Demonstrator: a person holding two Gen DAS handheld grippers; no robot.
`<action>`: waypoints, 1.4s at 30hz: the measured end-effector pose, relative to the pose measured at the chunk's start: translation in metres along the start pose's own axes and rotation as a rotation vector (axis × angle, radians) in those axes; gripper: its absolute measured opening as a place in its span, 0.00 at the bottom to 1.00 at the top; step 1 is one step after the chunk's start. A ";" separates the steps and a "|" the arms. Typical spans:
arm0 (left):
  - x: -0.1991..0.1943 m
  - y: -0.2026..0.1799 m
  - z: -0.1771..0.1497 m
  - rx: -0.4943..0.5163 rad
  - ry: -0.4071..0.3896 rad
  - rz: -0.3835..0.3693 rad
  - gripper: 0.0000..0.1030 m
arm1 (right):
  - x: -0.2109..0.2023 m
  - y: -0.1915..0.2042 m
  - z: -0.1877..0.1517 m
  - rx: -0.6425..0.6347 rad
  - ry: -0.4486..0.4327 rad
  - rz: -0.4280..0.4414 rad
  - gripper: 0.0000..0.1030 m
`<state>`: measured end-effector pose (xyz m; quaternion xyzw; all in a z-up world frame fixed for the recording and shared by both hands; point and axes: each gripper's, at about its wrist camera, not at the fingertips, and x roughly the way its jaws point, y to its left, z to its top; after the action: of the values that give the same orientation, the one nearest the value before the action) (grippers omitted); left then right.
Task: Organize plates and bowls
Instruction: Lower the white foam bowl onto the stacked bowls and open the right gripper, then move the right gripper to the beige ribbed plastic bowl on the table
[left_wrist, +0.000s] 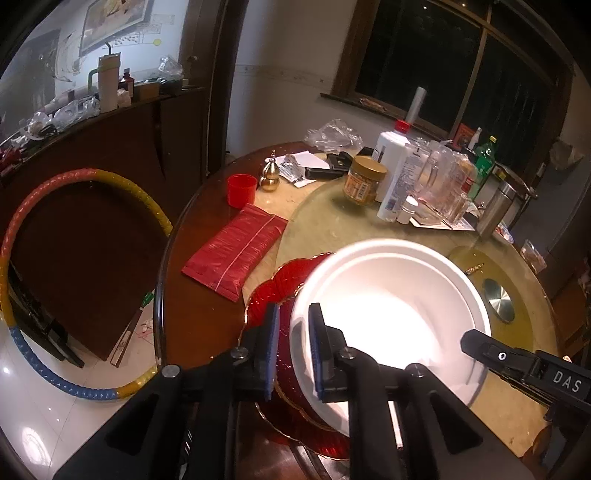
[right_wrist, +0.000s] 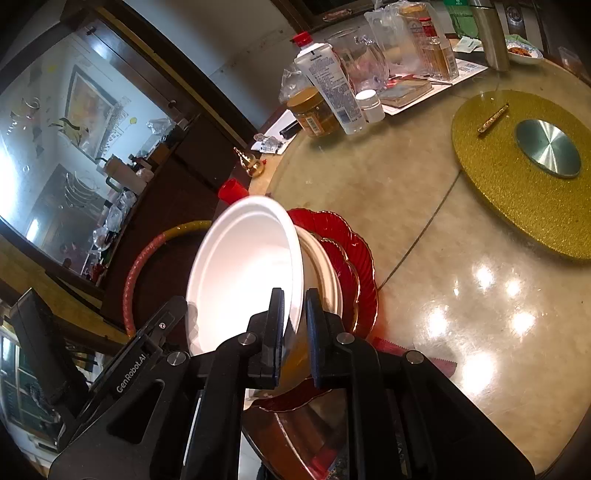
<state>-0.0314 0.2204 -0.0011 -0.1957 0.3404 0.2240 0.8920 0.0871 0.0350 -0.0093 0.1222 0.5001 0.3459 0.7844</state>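
We are working at the round table (right_wrist: 424, 192), at its 6 o'clock edge in the right wrist view, where the stack sits. Lowest are the red plates (right_wrist: 354, 243), two scalloped ones nested; on them rests a white bowl, and the top bowl (right_wrist: 243, 266) is being seated into it, tilted and not yet level.

Our right gripper (right_wrist: 294, 332) pinches the top bowl's near rim, its jaws narrow on the wall. Our left gripper (left_wrist: 293, 347) straddles the opposite rim at 7 o'clock in its own view; its jaws stand a little apart, one pad (left_wrist: 272, 347) clear of the bowl's outer wall.

We judge the step to be nesting the bowl. Next we should let it settle flat, release the right grip, and draw both grippers back without dragging the stack.
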 end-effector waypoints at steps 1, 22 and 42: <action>-0.001 0.001 0.000 -0.008 -0.002 -0.002 0.26 | -0.001 -0.001 0.001 0.000 -0.002 0.001 0.11; -0.055 -0.111 -0.007 0.199 -0.186 -0.193 0.80 | -0.074 -0.086 -0.007 0.196 -0.160 0.077 0.41; 0.012 -0.329 -0.095 0.456 0.252 -0.533 0.80 | -0.273 -0.285 -0.069 0.572 -0.438 -0.079 0.44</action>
<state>0.1025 -0.0948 -0.0109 -0.1000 0.4257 -0.1235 0.8908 0.0762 -0.3649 -0.0037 0.3888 0.4010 0.1269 0.8197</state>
